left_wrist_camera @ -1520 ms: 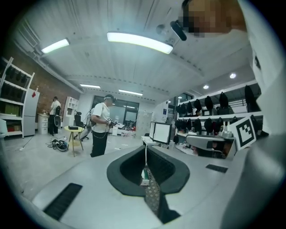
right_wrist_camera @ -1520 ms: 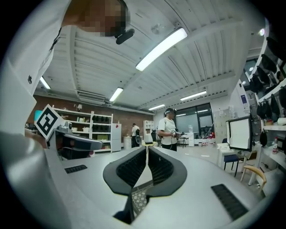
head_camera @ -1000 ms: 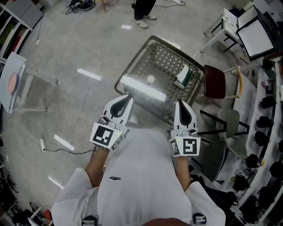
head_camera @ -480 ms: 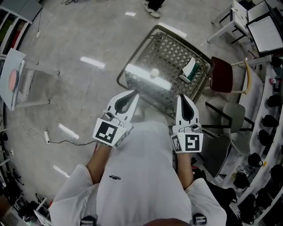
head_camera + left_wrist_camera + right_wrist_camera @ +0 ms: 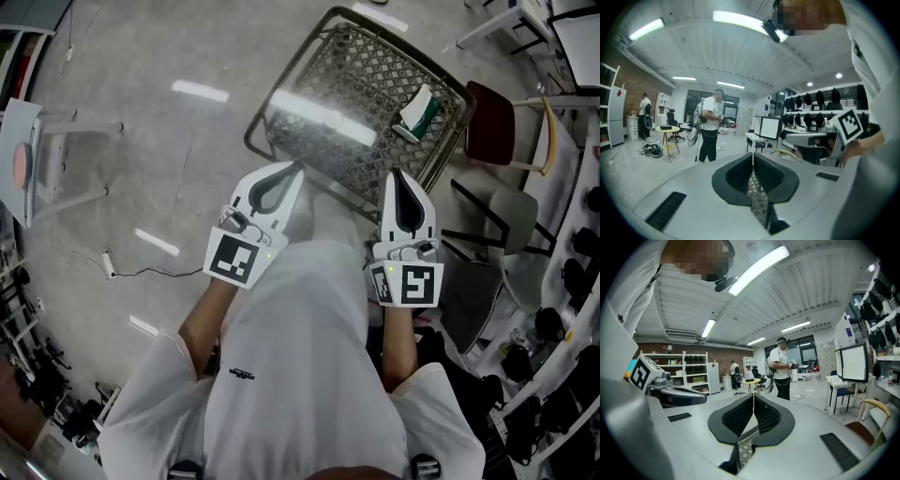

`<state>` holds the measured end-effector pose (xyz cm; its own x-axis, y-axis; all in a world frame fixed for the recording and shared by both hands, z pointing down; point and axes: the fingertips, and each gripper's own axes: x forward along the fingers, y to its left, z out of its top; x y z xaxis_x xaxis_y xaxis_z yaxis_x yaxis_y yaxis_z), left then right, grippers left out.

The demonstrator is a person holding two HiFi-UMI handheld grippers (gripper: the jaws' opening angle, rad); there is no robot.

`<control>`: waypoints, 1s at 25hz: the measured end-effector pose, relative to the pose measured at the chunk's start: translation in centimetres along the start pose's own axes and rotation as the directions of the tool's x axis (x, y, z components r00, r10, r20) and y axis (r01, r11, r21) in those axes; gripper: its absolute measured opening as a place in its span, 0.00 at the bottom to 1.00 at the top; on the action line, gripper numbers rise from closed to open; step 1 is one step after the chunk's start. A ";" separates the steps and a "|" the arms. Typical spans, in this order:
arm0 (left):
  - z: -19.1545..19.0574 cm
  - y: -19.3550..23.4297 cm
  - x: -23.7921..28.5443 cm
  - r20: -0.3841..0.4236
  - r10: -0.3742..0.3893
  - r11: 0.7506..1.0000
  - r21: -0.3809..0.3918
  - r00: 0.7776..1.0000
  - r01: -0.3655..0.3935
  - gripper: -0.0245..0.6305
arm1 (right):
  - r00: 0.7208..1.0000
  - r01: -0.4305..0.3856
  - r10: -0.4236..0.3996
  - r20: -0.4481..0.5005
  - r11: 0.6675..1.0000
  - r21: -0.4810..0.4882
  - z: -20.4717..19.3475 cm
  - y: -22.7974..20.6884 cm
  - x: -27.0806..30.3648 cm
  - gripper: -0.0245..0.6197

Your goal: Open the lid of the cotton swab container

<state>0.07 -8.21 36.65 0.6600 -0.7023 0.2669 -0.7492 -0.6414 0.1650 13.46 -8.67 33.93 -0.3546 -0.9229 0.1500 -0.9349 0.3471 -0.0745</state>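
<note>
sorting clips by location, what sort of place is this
Probably an open-plan lab or workshop, indoors. It has a bare concrete floor, computer monitors, storage shelving and a row of dark gear hung high on one wall.

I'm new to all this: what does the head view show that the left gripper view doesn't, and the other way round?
Only the head view: the whole mesh table seen from above, with the white-and-green container, likely the cotton swab container, near its far right corner.

Only the left gripper view: the room at eye level, with a standing person, a small round table, a monitor and ceiling lights.

Both: the left gripper, jaws shut with nothing between them, part of the right gripper, and some of the table's mesh.
</note>
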 end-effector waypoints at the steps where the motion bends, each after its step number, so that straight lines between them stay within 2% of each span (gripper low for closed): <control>1: -0.8 0.1 0.7 -0.009 -0.004 1.000 0.009 1.000 0.004 0.05 | 1.000 0.003 -0.003 -0.009 1.000 0.000 -0.3 -0.2 0.3 0.04; 7: -5.4 1.0 4.7 -0.054 -0.027 1.000 -0.003 0.998 0.027 0.05 | 0.998 -0.008 0.007 -0.061 1.000 -0.016 -2.9 -1.7 2.2 0.04; 10: -8.2 2.1 6.6 -0.080 -0.001 1.000 -0.006 0.997 0.001 0.05 | 0.996 0.015 -0.019 -0.083 0.999 -0.051 -5.4 -2.8 3.7 0.04; 14: -11.8 3.5 9.0 -0.092 0.015 0.999 -0.038 0.996 -0.018 0.05 | 0.992 0.021 -0.025 -0.122 0.999 -0.030 -8.4 -3.5 5.6 0.04; 17: -14.3 4.3 10.5 -0.107 -0.005 0.999 -0.047 0.994 0.000 0.06 | 0.991 0.019 -0.022 -0.136 1.000 -0.022 -10.1 -3.6 7.2 0.04; 21: -17.6 4.8 12.3 -0.127 -0.046 0.998 -0.039 0.991 0.042 0.19 | 0.987 0.033 -0.033 -0.156 0.999 -0.002 -12.2 -4.0 8.2 0.04; 25: -20.7 5.5 13.9 -0.161 -0.041 0.999 -0.007 0.986 0.040 0.32 | 0.980 0.030 -0.022 -0.198 0.999 0.036 -14.8 -3.9 8.6 0.04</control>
<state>3.95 -15.11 60.90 0.6726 -0.6168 0.4089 -0.7225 -0.6669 0.1825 13.80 -15.49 50.12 -0.3299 -0.8793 0.3435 -0.9439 0.3129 -0.1056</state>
